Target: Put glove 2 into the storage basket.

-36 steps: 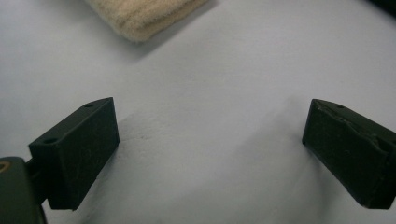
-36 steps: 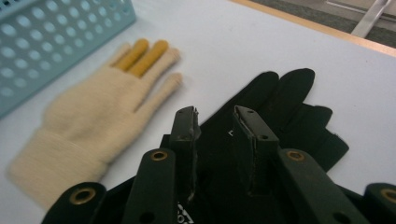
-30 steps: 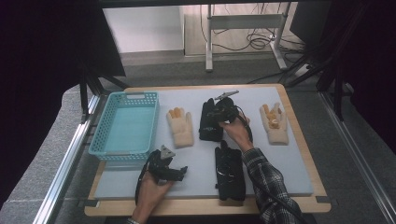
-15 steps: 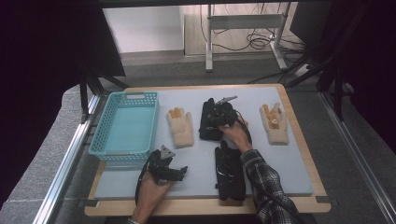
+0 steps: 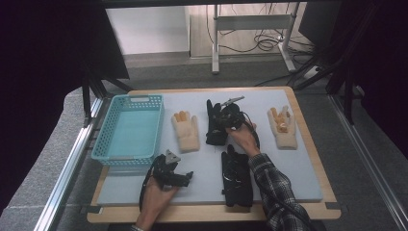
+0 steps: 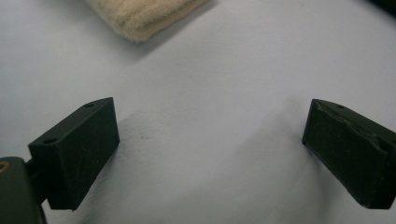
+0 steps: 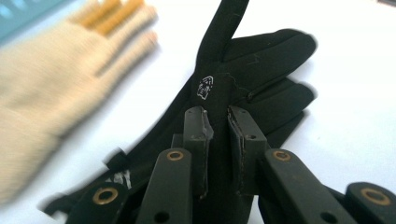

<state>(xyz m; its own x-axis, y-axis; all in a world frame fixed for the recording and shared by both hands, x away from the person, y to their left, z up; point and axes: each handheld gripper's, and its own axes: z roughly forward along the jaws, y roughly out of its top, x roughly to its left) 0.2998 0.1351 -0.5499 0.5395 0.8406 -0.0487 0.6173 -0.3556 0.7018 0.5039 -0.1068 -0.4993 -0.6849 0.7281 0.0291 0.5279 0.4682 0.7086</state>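
A black glove [image 5: 213, 131] lies at the middle of the grey mat [image 5: 308, 168], fingers pointing away. My right gripper [image 5: 222, 120] sits on it. In the right gripper view its jaws [image 7: 219, 116] have just been closing and pinch a raised fold of the black glove [image 7: 266, 56]. A cream glove [image 5: 186, 131] lies to the left of it, blurred in the right gripper view [image 7: 51, 79]. My left gripper [image 5: 185, 177] rests low on the mat near the front left. Its jaws [image 6: 210, 140] stand open with only mat between them, and the cream glove's cuff [image 6: 140, 14] lies beyond.
A blue basket [image 5: 127, 159] stands at the mat's left. A second black glove [image 5: 236, 175] lies near the front, beside the right forearm. A second cream glove [image 5: 283, 126] lies at the right. The wooden table edge [image 5: 216, 211] runs along the front.
The right forearm has swung a little to the left while its gripper stays on the black glove. The left hand has kept still.
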